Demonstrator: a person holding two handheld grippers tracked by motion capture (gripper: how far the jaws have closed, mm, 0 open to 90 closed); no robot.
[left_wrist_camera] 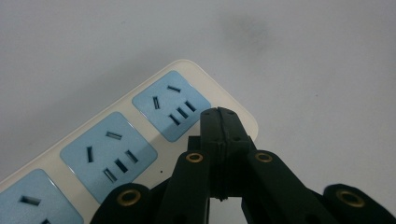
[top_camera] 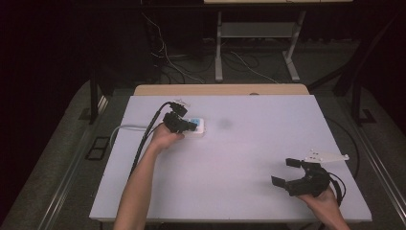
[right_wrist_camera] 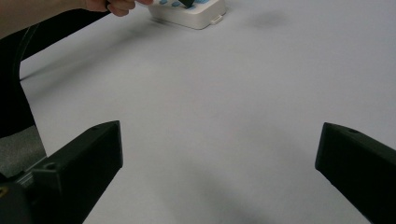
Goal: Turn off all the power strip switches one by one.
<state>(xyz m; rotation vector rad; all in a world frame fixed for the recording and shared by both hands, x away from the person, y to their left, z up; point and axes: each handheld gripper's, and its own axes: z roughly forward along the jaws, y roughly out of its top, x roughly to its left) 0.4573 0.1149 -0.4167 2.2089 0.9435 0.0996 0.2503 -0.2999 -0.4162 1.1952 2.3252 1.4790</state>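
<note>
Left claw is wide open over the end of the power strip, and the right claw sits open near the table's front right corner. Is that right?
Not quite. The left claw is shut, its jaws pressed together with nothing between them, as the left gripper view shows. It is over the end of the power strip, and the right claw does sit open near the front right corner.

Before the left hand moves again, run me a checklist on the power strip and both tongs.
1. Left tongs shut, nothing between them: ok.
2. Left tongs' tips over the power strip beside its end socket; contact: cannot tell.
3. Sockets free of plugs: ok.
4. Power strip flat on the table: ok.
5. Right tongs open, empty, well away from the strip: ok.
6. Strip's cable clear of the left forearm: cannot tell.
</note>
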